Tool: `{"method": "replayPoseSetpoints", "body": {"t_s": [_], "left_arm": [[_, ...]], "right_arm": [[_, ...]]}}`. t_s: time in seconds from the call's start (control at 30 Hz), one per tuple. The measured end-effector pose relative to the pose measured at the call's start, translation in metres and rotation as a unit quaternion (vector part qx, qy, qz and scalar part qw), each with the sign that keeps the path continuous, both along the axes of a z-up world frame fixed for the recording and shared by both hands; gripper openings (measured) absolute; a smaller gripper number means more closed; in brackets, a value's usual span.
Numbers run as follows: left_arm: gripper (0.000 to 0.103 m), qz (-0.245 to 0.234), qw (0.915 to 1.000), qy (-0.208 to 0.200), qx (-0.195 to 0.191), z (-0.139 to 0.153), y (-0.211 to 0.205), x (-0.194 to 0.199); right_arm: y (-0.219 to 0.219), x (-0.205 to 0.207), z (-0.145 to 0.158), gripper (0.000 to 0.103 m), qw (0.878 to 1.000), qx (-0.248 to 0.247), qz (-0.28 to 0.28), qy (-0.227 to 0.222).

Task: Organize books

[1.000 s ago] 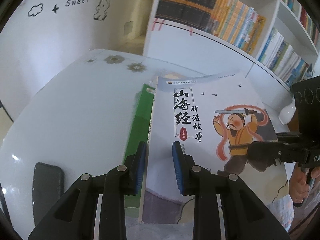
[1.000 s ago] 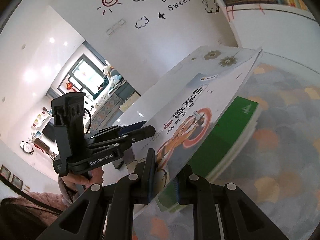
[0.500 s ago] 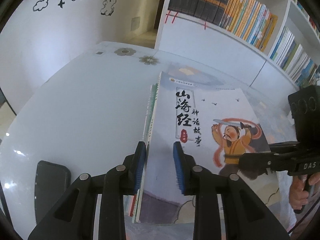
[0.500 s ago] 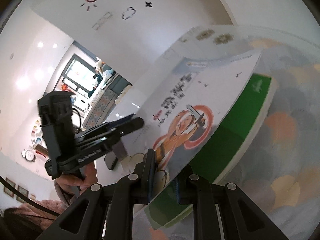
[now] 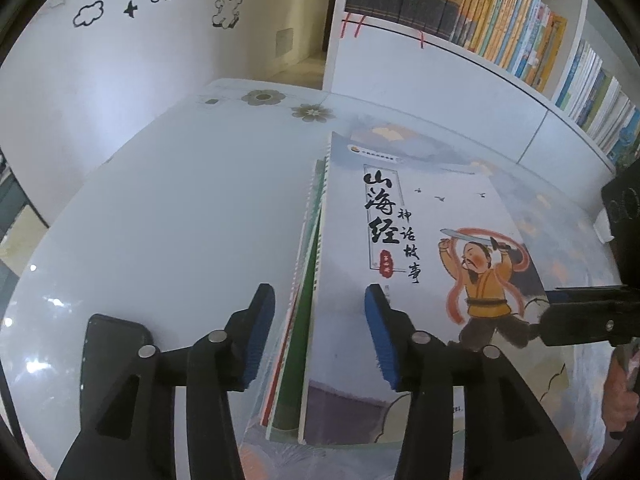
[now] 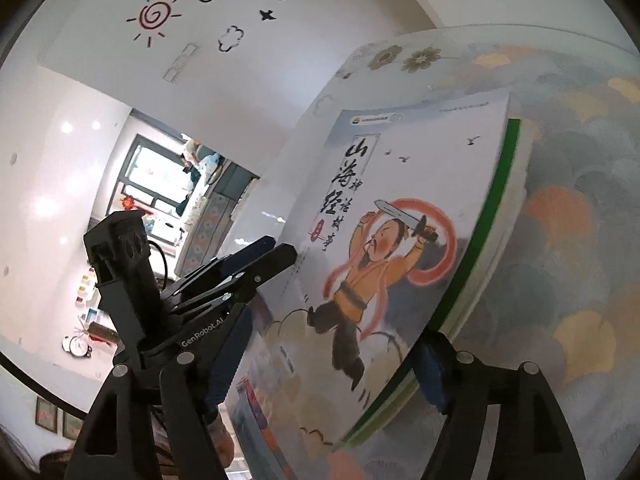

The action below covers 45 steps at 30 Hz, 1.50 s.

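1. The left gripper [image 5: 320, 344], black with blue pads, stands part-way open; its jaws have just been opening. The near left edge of the book stack lies between the pads, but neither pad presses on it.

2. The right gripper [image 6: 332, 364] stands wide, its jaws also just having opened. The near right corner of the stack sits between its pads with a gap showing on both sides, so nothing is held.

3. The task's thing is a stack of thin books: a large white picture book with black calligraphy and a sword-raising figure in orange [image 5: 420, 264] on top, and a green-covered book [image 5: 306, 312] with other thin ones under it. The stack lies flat in the middle of the table, near both tools.

4. The step in hand looks like letting go after laying the top book down. To do it well, draw both tools straight back, clear of the edges, so a pad does not drag the top cover askew. The lower books stick out a little on the left; a gentle nudge from that side would square them.

5. The glossy white table with a pale cloud-and-flower print [image 5: 180, 208] also bears a dark flat phone-like slab [image 5: 114, 344] at near left.

6. Beyond stand a white bookshelf packed with upright books [image 5: 500, 28] at far right and a white wall with cartoon decals [image 5: 132, 4] at far left.
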<state>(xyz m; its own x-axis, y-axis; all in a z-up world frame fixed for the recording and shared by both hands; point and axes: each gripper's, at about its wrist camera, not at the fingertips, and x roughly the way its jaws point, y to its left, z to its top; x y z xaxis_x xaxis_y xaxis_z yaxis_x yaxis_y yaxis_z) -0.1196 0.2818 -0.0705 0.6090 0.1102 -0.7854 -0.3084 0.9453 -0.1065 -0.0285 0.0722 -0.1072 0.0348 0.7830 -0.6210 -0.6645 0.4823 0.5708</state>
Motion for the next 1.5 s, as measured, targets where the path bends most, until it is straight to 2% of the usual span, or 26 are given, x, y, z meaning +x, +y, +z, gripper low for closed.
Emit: {"method": "replayPoseSetpoints", "body": {"t_s": [0.13,0.37,0.5,0.67,0.73,0.8,0.87,0.9,0.97,1.0,1.03,1.13,1.23,1.3,1.4,1.5], "left_arm": [[0.060,0.005,1.0000,-0.005,0.005,0.003,-0.002,-0.005],[0.062,-0.001,0.9998,-0.013,0.014,0.012,-0.011,-0.010],[0.063,-0.004,0.9997,-0.016,0.017,0.016,-0.019,-0.013],[0.075,-0.003,0.9998,-0.015,0.014,0.021,-0.030,-0.018],[0.081,-0.003,0.9998,-0.013,0.011,0.024,-0.038,-0.018],[0.082,-0.009,0.9998,-0.013,0.011,0.029,-0.048,-0.017],[0.083,-0.013,0.9997,-0.015,0.017,0.035,-0.063,-0.016],[0.083,-0.014,0.9995,-0.019,0.023,0.040,-0.071,-0.016],[0.089,-0.019,0.9988,-0.029,0.036,0.050,-0.090,-0.017],[0.100,-0.022,0.9985,-0.032,0.037,0.055,-0.100,-0.018],[0.102,-0.028,0.9982,-0.041,0.034,0.060,-0.109,-0.020],[0.102,-0.046,0.9969,-0.055,0.031,0.065,-0.134,-0.025],[0.102,-0.067,0.9961,-0.047,0.033,0.061,-0.152,-0.024],[0.102,-0.077,0.9954,-0.046,0.033,0.059,-0.162,-0.026],[0.102,-0.073,0.9944,-0.053,0.055,0.057,-0.174,-0.036],[0.102,-0.077,0.9938,-0.056,0.059,0.055,-0.179,-0.041]], "right_arm": [[-0.003,-0.004,0.000,0.074,1.000,-0.011,-0.003,-0.004],[-0.005,-0.019,-0.002,0.075,0.999,-0.029,0.010,-0.010],[-0.010,-0.021,-0.006,0.074,0.999,-0.041,-0.004,-0.013],[-0.032,-0.025,-0.001,0.075,0.998,-0.043,-0.035,-0.027],[-0.049,-0.034,0.012,0.075,0.995,-0.052,-0.057,-0.058],[-0.063,-0.045,0.026,0.076,0.986,-0.084,-0.093,-0.108],[-0.080,-0.064,0.044,0.090,0.959,-0.146,-0.149,-0.193],[-0.086,-0.073,0.052,0.092,0.946,-0.164,-0.168,-0.226],[-0.100,-0.094,0.066,0.094,0.921,-0.189,-0.190,-0.282],[-0.104,-0.102,0.071,0.096,0.915,-0.194,-0.193,-0.296],[-0.110,-0.111,0.076,0.103,0.909,-0.202,-0.194,-0.308],[-0.121,-0.130,0.085,0.103,0.898,-0.225,-0.197,-0.323],[-0.138,-0.145,0.088,0.103,0.888,-0.220,-0.233,-0.331],[-0.150,-0.151,0.085,0.103,0.890,-0.213,-0.244,-0.321],[-0.166,-0.157,0.074,0.103,0.889,-0.207,-0.275,-0.302],[-0.184,-0.168,0.068,0.103,0.889,-0.167,-0.311,-0.291]]}}
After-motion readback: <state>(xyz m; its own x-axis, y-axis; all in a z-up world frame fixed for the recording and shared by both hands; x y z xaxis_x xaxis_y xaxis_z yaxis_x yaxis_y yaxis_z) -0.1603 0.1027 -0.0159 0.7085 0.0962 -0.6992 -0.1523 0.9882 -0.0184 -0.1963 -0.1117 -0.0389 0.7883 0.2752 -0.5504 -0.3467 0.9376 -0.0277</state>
